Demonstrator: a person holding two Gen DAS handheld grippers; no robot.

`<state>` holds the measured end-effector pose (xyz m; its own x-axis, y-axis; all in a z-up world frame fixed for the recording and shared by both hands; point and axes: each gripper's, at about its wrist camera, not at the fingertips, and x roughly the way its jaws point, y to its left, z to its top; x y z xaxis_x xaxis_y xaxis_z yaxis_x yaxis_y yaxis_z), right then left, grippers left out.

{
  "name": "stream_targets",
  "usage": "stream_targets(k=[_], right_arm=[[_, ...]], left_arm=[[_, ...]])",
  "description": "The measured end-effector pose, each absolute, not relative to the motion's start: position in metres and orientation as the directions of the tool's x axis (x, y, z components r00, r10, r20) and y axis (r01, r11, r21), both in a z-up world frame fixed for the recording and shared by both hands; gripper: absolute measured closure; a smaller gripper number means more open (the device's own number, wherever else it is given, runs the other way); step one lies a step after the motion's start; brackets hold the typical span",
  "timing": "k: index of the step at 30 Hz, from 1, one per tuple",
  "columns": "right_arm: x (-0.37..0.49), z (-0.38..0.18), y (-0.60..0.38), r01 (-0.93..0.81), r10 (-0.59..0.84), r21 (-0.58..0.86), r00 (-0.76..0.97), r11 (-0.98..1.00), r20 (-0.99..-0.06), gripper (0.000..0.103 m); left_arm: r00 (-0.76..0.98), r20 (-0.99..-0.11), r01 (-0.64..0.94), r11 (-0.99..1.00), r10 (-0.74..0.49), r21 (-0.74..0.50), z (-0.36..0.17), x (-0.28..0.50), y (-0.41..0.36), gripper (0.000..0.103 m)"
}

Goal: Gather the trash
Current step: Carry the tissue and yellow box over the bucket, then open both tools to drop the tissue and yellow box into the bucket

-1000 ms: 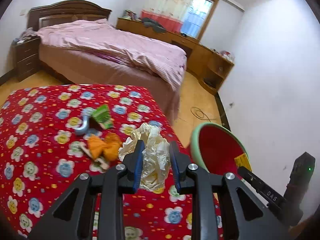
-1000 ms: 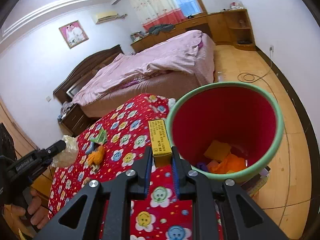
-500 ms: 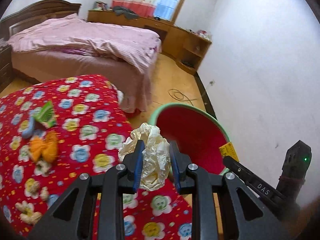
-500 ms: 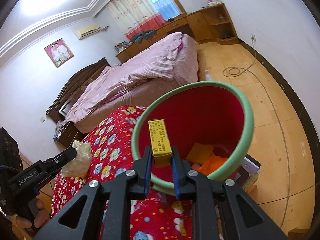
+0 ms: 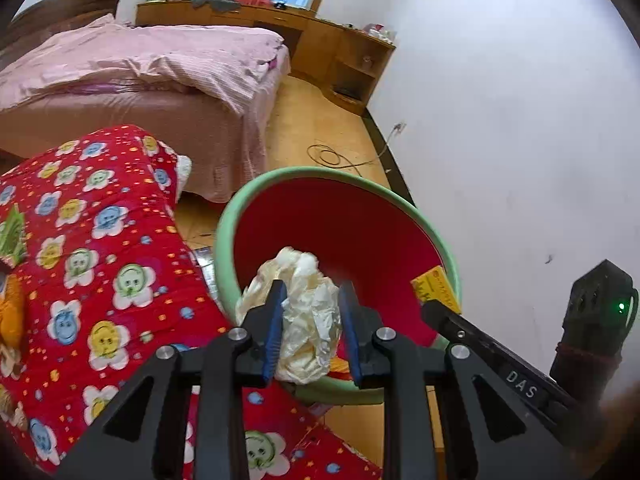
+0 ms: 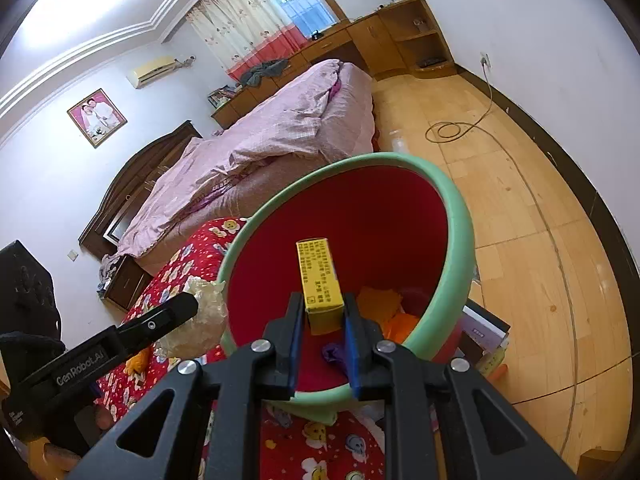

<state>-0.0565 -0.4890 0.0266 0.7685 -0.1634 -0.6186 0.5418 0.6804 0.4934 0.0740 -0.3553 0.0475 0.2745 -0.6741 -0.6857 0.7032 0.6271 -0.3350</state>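
- The bin (image 6: 460,216), red inside with a green rim, stands on the floor just beside the table with the red cloth (image 5: 100,280); I use the bin as the landmark.
- The left gripper (image 5: 310,320) is closed on a crumpled wad (image 5: 304,320) of pale plastic or paper. The wad hangs over the near rim of the bin, not yet dropped.
- The right gripper (image 6: 320,320) is closed on a yellow box (image 6: 320,276). The box is over the mouth of the bin, also not yet let go.
- Already inside the bin, at the bottom: orange scraps (image 6: 384,312) and a small purple piece (image 6: 334,352). So part of the collecting seems done.
- Left on the cloth, away from the bin: a green packet (image 5: 14,236) and an orange piece (image 5: 12,312), both at the edge of the left view. I judge these are for later trips.
- In my judgement the step now is the release of both items; after that, a return to the cloth.
- Writing: "DAS" on the right gripper's arm in the left view, "GenRobot.AI" on the left gripper's arm in the right view.
- The box has dense printed lines on its yellow face, too small to read.
- Under the bin some flat things (image 6: 484,324) lie; I cannot read their labels.
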Motion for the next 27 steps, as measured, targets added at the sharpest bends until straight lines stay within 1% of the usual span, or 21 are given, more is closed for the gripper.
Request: stream_targets(k=[3, 6, 8, 11, 13, 16, 23, 27], right_arm=[[-0.054, 0.022, -0.492, 0.544, -0.16, 0.493, 0.765, 0.679, -0.624, 0.082], [-0.05, 0.021, -0.492, 0.548, -0.16, 0.489, 0.761, 0.679, -0.629, 0.08], [-0.049, 0.02, -0.493, 0.547, -0.157, 0.492, 0.761, 0.677, -0.63, 0.08], [-0.048, 0.019, -0.491, 0.55, -0.154, 0.496, 0.759, 0.672, -0.633, 0.079], [-0.048, 0.019, -0.49, 0.55, -0.153, 0.499, 0.759, 0.67, -0.632, 0.076], [-0.049, 0.021, -0.492, 0.551, -0.159, 0.497, 0.761, 0.67, -0.629, 0.074], [-0.052, 0.029, -0.485, 0.551, -0.18, 0.486, 0.766, 0.678, -0.617, 0.064], [-0.053, 0.032, -0.481, 0.546, -0.18, 0.483, 0.769, 0.684, -0.614, 0.063]], left_arm=[[0.265, -0.681, 0.71, 0.616, -0.683, -0.341, 0.046, 0.074, -0.359, 0.077], [0.257, -0.674, 0.717, 0.605, -0.692, -0.348, 0.046, 0.073, -0.36, 0.072], [0.264, -0.67, 0.72, 0.604, -0.694, -0.342, 0.047, 0.071, -0.36, 0.066], [0.276, -0.666, 0.72, 0.608, -0.693, -0.335, 0.049, 0.07, -0.358, 0.061], [0.276, -0.667, 0.719, 0.609, -0.692, -0.335, 0.049, 0.07, -0.357, 0.061], [0.283, -0.67, 0.711, 0.619, -0.686, -0.334, 0.049, 0.072, -0.354, 0.061], [0.319, -0.674, 0.679, 0.657, -0.666, -0.327, 0.052, 0.076, -0.336, 0.061], [0.347, -0.672, 0.651, 0.684, -0.654, -0.33, 0.053, 0.08, -0.319, 0.061]])
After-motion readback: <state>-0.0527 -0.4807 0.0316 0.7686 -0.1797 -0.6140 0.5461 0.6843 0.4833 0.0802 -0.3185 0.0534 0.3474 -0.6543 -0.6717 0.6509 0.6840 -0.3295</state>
